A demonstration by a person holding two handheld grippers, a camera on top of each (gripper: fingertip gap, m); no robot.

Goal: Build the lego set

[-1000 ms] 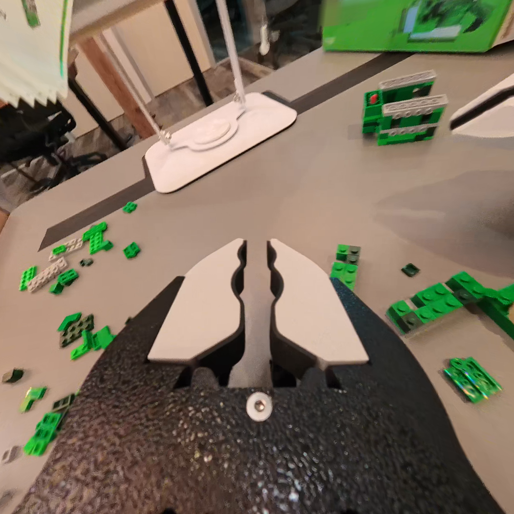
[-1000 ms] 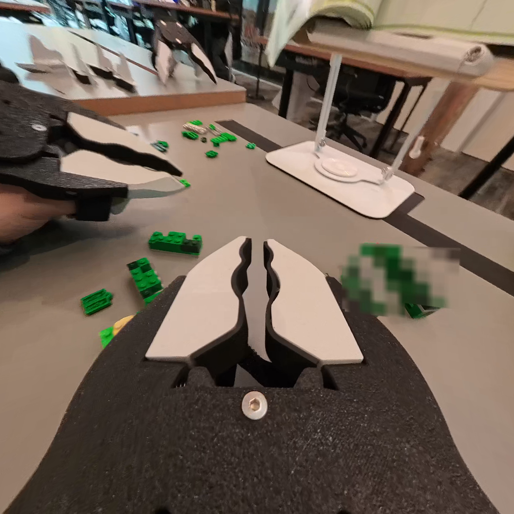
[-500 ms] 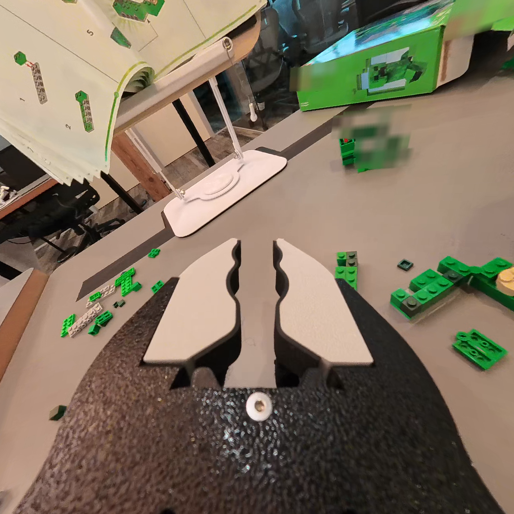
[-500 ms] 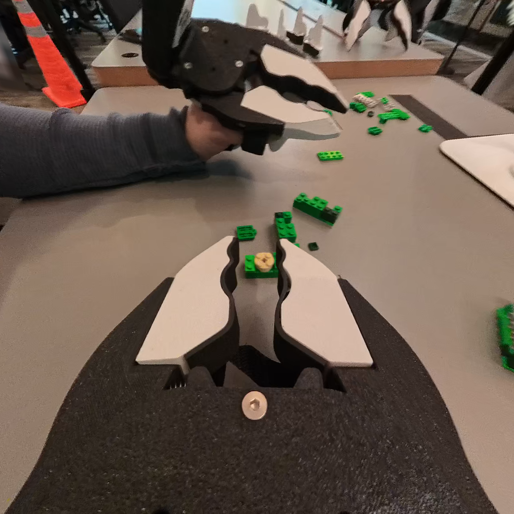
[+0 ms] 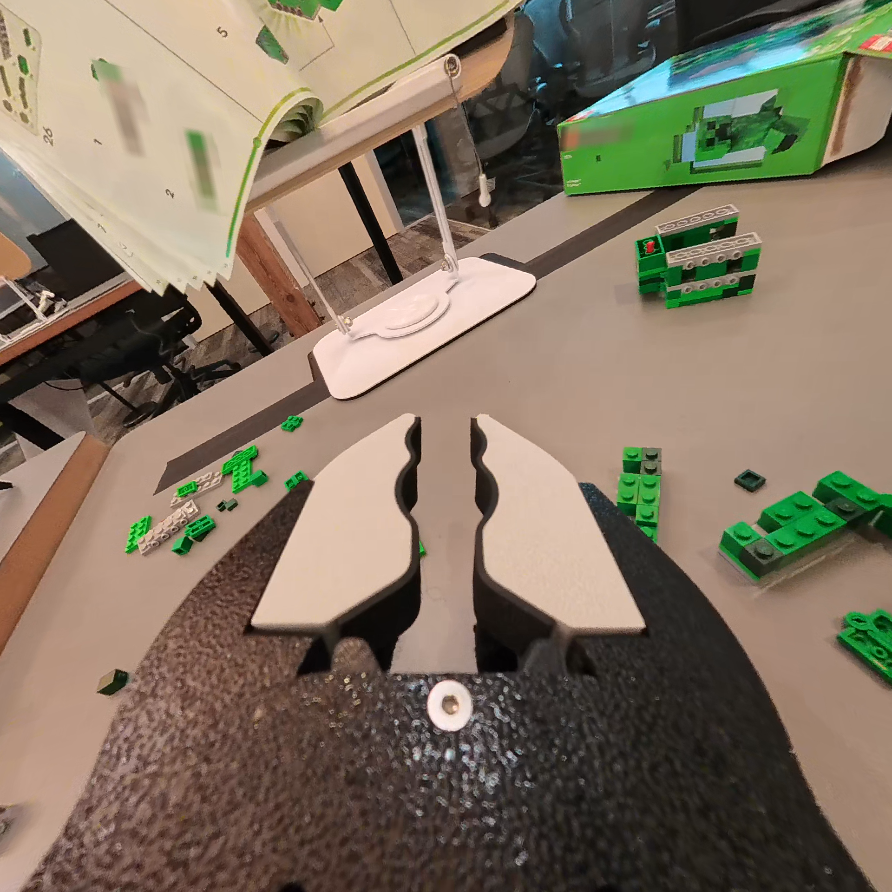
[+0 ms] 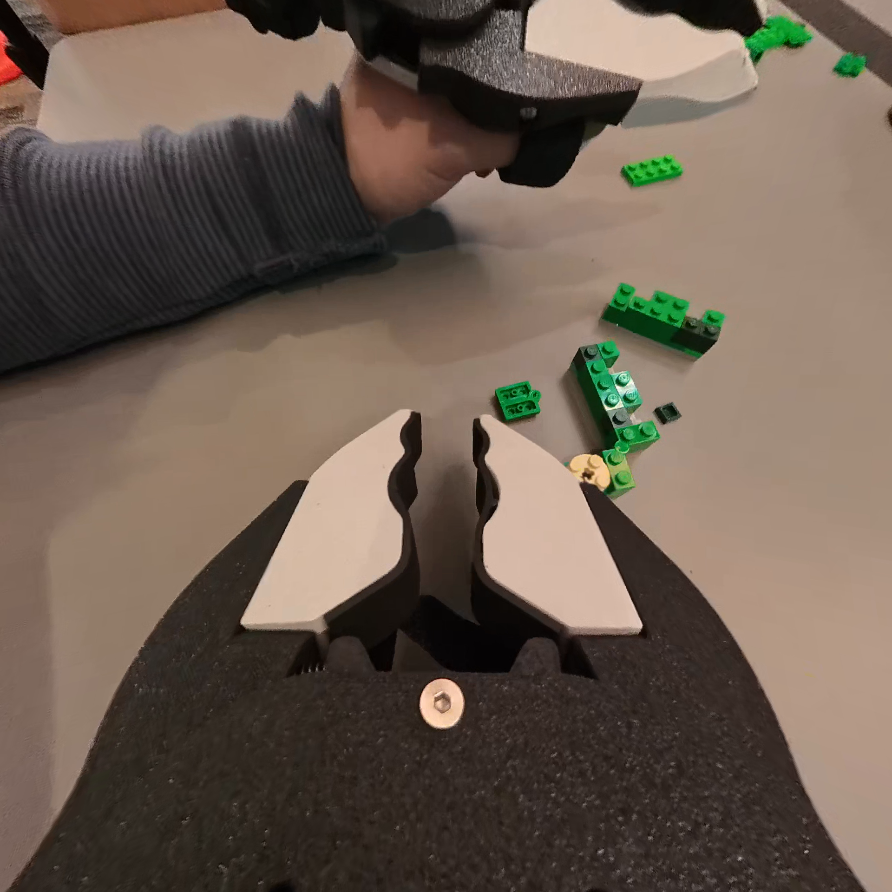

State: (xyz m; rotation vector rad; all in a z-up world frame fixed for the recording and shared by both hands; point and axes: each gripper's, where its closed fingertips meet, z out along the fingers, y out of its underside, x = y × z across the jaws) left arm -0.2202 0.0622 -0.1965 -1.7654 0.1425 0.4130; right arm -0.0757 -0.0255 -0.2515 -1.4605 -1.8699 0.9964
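My left gripper (image 5: pixel 444 425) is open and empty above the grey table (image 5: pixel 579 386). To its right lie a small green brick stack (image 5: pixel 639 487) and a longer green assembly (image 5: pixel 811 526). A green-and-grey partial build (image 5: pixel 700 260) stands farther back. My right gripper (image 6: pixel 446 425) is open and empty, low over the table. Right of its tips lie a green assembly (image 6: pixel 608 396) with a tan round piece (image 6: pixel 586 467), a small green plate (image 6: pixel 517 400) and another green assembly (image 6: pixel 663 318). The left gripper (image 6: pixel 531 82) also shows at the top of the right wrist view.
A white stand base (image 5: pixel 425 323) holds the instruction booklet (image 5: pixel 169 120) above the table. The green set box (image 5: pixel 724 130) lies at the back right. Several loose green and grey pieces (image 5: pixel 193 502) lie at the left. A person's sleeved arm (image 6: pixel 145 231) rests on the table. Across from one pair of fingers to the other is roughly 20 cm. It is some 8 cm from my left tips to the small green brick stack (image 5: pixel 639 487). Look for it in the right wrist view (image 6: pixel 670 309) too.
Both grippers have opened a little. The right view has swung left and down, so the green assembly with the tan piece now lies right of its tips. The left view has tilted up slightly.
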